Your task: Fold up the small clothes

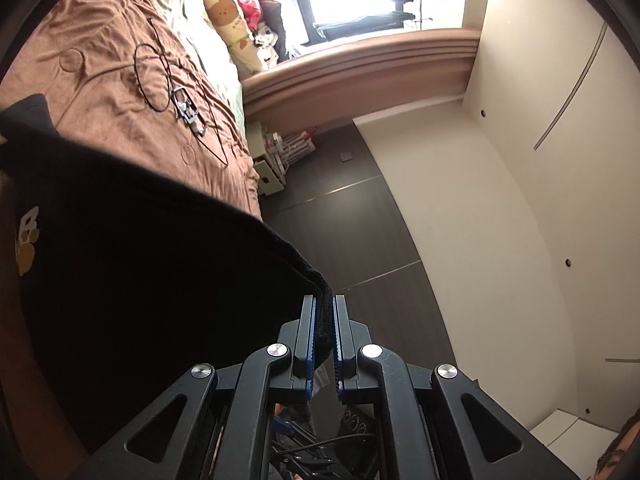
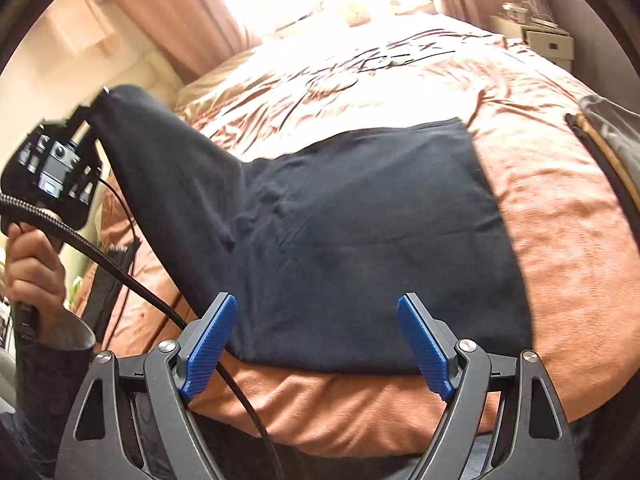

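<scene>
A small black garment [image 2: 360, 232] lies on the brown bedspread [image 2: 560, 216], most of it flat near the bed's front edge. Its left part is lifted up and to the left, where my left gripper [image 2: 96, 104] pinches it. In the left wrist view the left gripper [image 1: 324, 300] is shut on the ribbed edge of the black garment [image 1: 140, 260], which hangs to the left and shows a small printed motif [image 1: 26, 240]. My right gripper [image 2: 316, 308] stands open above the garment's near edge, with nothing between its blue pads [image 2: 212, 344].
A thin black cable [image 1: 160, 76] with a small device lies farther up the bed. Pillows [image 1: 232, 20] and soft toys sit at the head by the window. A person's hand [image 2: 28, 272] holds the left gripper's handle, its cable [image 2: 168, 312] crossing the bed corner. A bag [image 2: 608, 140] sits at right.
</scene>
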A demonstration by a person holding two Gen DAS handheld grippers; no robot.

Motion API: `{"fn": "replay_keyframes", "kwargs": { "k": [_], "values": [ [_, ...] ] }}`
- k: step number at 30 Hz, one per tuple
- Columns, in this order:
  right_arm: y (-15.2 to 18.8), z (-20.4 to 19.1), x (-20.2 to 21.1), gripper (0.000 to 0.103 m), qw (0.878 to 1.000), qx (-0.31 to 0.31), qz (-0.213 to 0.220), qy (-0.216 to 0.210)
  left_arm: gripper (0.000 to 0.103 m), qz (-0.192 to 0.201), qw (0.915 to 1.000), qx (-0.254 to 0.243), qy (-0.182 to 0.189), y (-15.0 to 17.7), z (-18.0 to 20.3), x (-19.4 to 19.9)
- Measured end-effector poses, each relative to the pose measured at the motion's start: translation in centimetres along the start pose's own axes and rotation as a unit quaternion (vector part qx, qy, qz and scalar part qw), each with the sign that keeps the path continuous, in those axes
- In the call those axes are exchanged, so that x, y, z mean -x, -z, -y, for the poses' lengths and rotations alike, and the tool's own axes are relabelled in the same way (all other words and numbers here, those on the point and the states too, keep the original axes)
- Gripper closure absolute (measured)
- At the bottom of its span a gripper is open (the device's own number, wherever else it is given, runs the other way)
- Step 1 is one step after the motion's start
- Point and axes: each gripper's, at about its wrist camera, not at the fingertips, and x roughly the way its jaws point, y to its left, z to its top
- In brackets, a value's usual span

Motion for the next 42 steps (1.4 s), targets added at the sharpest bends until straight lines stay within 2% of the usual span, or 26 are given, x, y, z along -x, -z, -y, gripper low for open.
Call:
{"fn": "replay_keyframes", "kwargs": {
  "k": [9,18,24,26,28,29,30,31,37,40,42],
  "values": [
    [0.9,4.5,4.6,0.021,0.998,-0.043,0.019,0.034,0.096,-0.064,0.9978,0.000,-0.013,1.9,-0.6,-7.2],
    [2.0,7.0,7.1,0.021,0.997,-0.062,-0.013,0.051,0.096,-0.137,0.9895,0.005,-0.046,5.2,-2.3,-13.9],
    [2.1,8.1,7.1,0.021,0.996,-0.069,-0.023,0.053,0.095,-0.173,0.9821,0.021,-0.071,8.1,-3.9,-17.2],
    [2.1,8.6,6.8,0.021,0.996,-0.072,-0.025,0.053,0.085,-0.188,0.9776,0.035,-0.087,8.8,-4.7,-17.9],
    [2.1,8.8,6.7,0.021,0.996,-0.073,-0.030,0.049,0.057,-0.206,0.9735,0.048,-0.087,9.4,-5.2,-18.2],
    [2.0,8.9,6.6,0.021,0.996,-0.072,-0.033,0.048,0.049,-0.207,0.9729,0.044,-0.094,9.5,-5.2,-17.9],
    [1.8,9.0,6.3,0.021,0.996,-0.067,-0.038,0.049,0.035,-0.204,0.9729,0.036,-0.103,9.6,-5.2,-17.6],
    [1.5,8.9,6.1,0.021,0.996,-0.060,-0.043,0.050,0.028,-0.199,0.9730,0.026,-0.114,9.6,-5.2,-17.1],
    [-0.4,8.1,3.3,0.021,0.996,-0.005,-0.075,0.056,0.028,-0.176,0.9693,0.007,-0.171,9.0,-6.6,-12.8],
    [-1.5,7.2,1.5,0.022,0.994,0.029,-0.092,0.056,0.028,-0.164,0.9638,0.000,-0.210,8.6,-7.5,-10.3],
    [-2.2,6.5,0.1,0.034,0.991,0.053,-0.107,0.057,0.028,-0.156,0.9602,0.002,-0.232,8.5,-8.3,-8.8]
  ]
}}
